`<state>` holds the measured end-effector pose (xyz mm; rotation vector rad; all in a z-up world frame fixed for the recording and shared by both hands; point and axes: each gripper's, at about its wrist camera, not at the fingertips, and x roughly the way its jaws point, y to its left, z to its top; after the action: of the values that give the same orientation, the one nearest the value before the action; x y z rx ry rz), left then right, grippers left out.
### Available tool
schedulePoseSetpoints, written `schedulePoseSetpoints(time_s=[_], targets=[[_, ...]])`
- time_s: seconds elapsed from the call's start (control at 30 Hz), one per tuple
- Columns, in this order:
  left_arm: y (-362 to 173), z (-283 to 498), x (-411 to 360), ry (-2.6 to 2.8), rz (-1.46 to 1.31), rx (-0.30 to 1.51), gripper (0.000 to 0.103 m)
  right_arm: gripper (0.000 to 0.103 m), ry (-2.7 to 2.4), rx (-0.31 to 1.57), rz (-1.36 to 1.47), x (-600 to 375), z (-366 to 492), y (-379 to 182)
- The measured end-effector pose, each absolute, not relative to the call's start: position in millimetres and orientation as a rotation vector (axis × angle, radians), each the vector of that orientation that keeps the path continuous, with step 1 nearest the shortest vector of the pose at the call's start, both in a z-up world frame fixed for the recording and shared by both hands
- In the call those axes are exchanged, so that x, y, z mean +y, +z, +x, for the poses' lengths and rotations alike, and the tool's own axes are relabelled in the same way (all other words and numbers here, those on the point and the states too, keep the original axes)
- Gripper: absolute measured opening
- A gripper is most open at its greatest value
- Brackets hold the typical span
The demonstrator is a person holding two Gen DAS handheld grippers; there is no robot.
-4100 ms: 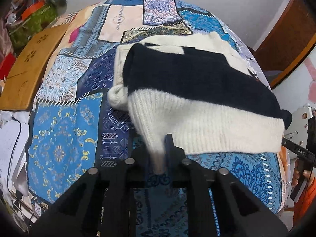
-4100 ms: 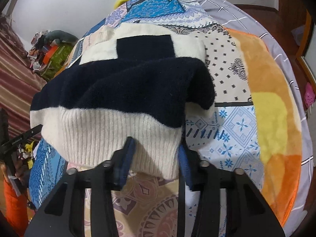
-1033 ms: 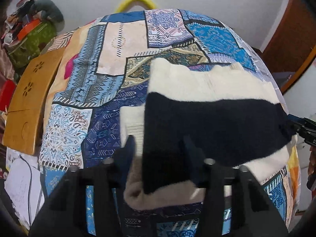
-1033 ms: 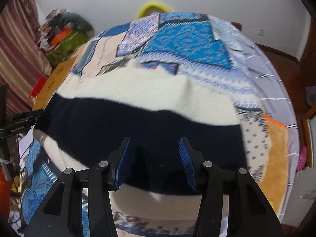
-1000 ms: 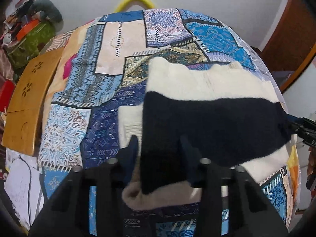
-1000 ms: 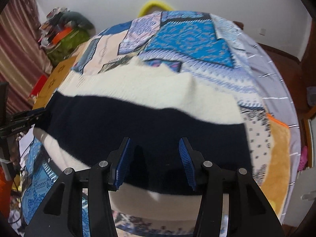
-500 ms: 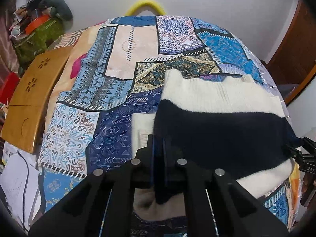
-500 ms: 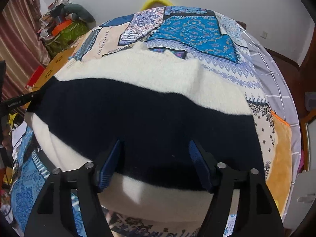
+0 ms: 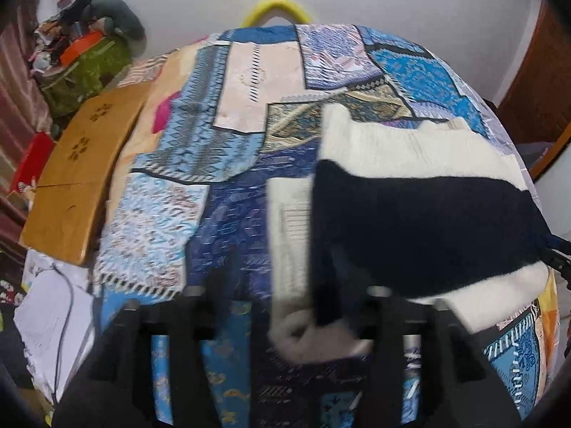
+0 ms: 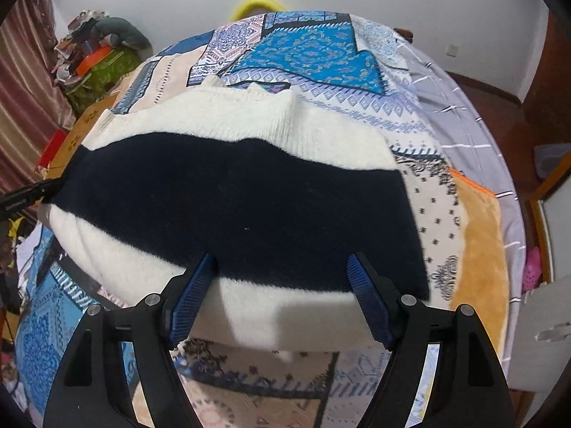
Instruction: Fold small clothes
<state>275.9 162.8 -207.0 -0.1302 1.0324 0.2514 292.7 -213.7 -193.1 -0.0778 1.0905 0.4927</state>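
Both cameras ride on the hand-held grippers and look steeply down and forward across a bed with a patchwork bedspread (image 9: 228, 149), each with its own black fingers along the bottom of the frame. The left wrist view sits close over the near left corner of a cream and navy knit sweater (image 9: 421, 214), which fills its right half, with a wooden board (image 9: 78, 178) at its left edge. The right wrist view hangs just as close over the sweater's near edge, and both share the sweater, the yellow hoop (image 10: 255, 3) at the top and the cluttered pile (image 10: 96, 57) at upper left.
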Motion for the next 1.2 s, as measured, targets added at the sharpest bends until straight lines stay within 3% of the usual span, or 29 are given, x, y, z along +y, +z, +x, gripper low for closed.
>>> schedulePoseSetpoints(time_s=[0.13, 0.27, 0.43, 0.87, 1.2], targets=[[-196, 262, 171, 0.301, -0.129, 1.004, 0.078, 0.075, 0.490, 1.053, -0.113, -211, 284, -181], [-188, 249, 177, 0.314, -0.166, 1.002, 0.079, 0.075, 0.509, 1.010, -0.110, -206, 278, -166], [-190, 229, 174, 0.292, -0.269, 1.022, 0.088, 0.075, 0.548, 0.948, -0.070, -193, 270, -148], [-237, 222, 158, 0.108, -0.611, 1.156, 0.088, 0.077, 0.622, 1.013, -0.087, -148, 263, -176], [-254, 249, 163, 0.066, -0.779, 1.114, 0.088, 0.081, 0.628, 1.040, -0.099, -144, 260, -190]])
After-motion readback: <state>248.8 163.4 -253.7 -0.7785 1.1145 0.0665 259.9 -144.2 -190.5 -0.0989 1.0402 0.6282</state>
